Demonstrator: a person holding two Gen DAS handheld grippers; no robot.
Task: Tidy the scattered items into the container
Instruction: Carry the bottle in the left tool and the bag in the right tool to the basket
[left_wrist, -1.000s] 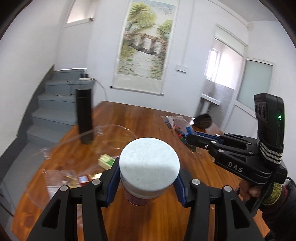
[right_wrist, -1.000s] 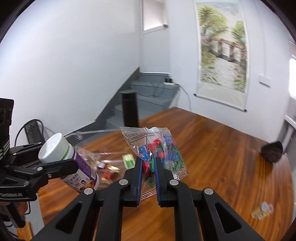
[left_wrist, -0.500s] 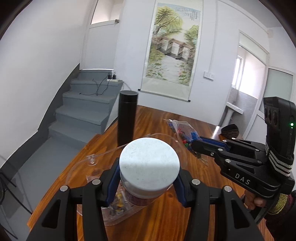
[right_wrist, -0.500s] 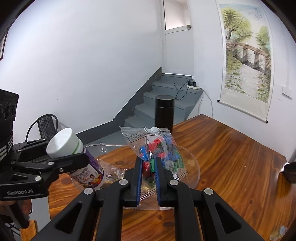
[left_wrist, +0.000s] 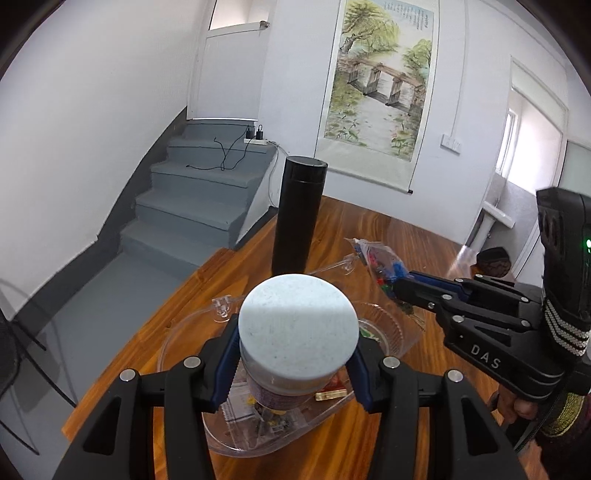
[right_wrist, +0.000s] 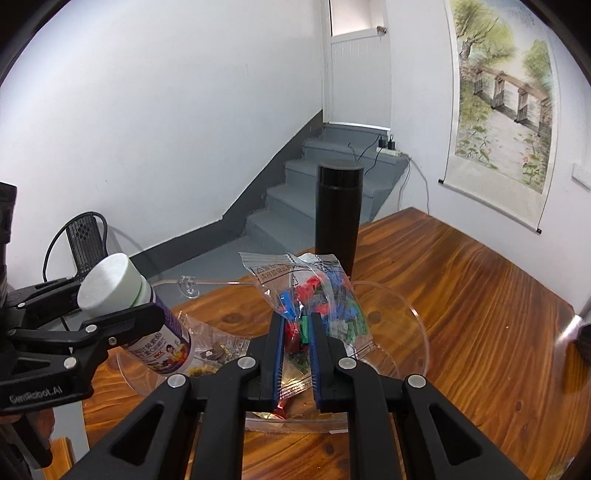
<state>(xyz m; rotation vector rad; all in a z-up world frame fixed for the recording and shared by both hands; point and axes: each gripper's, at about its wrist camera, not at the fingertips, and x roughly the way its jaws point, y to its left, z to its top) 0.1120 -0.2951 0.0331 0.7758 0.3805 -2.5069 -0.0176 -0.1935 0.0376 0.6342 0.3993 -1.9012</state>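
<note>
writing on the grippers: right gripper (left_wrist: 397, 286) has "DAS" in white on its side; left gripper (right_wrist: 122, 314) reads "GenRobot.AI" along the body

bottle label: the bottle (right_wrist: 147, 325) has a white cap, a green band under it, and a purple label with some red and yellow print, too small to read

bag print: the clear bag (right_wrist: 314, 295) has a black triangle mark and a few lines of tiny text near its top edge, not legible

left gripper grip: blue pads clamped on the bottle just under the cap, one each side

bottle direction: long axis tilted, cap up and back toward the left hand, base slanting down into the clear container (left_wrist: 384, 325)

right gripper grip: fingers (right_wrist: 277, 350) squeezed tight on the bag's lower part, bag standing up out of them

bag contents: little red, blue and green pieces

where stuff is: bottle and bag both held over the container, which sits on the wooden table (right_wrist: 480, 295) with some small wrapped bits (left_wrist: 330, 395) in it

background: tall black flask (left_wrist: 298, 214) upright just behind the container
</note>
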